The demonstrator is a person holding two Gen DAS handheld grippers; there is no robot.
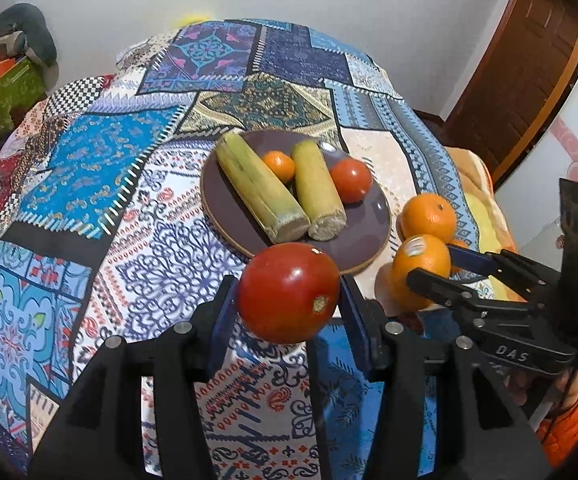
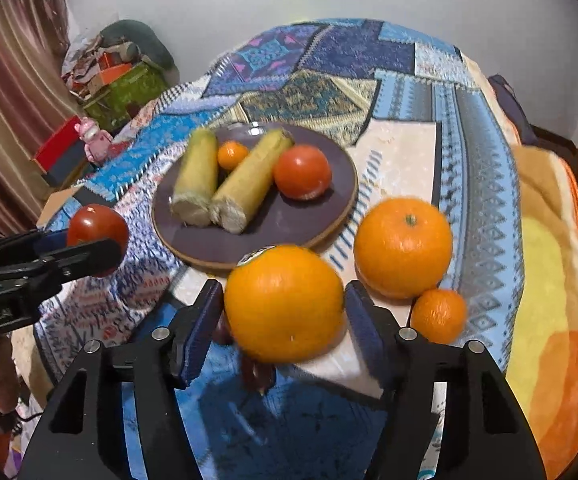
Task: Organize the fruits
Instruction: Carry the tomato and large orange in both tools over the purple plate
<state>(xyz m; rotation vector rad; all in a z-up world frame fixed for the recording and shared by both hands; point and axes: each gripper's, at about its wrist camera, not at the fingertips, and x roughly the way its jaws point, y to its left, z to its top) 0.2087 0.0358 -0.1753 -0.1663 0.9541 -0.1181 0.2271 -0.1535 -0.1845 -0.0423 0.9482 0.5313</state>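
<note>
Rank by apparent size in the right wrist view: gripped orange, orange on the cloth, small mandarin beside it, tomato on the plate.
1. Gripped orange, though it is nearest the camera, so its lead over the next is unsure.
2. Orange on the cloth.
3. Tomato on the plate.
4. Small mandarin.

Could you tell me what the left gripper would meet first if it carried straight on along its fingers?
Probably the near rim of the round purple plate, just beyond the red tomato the left gripper holds; depth is unclear.
</note>
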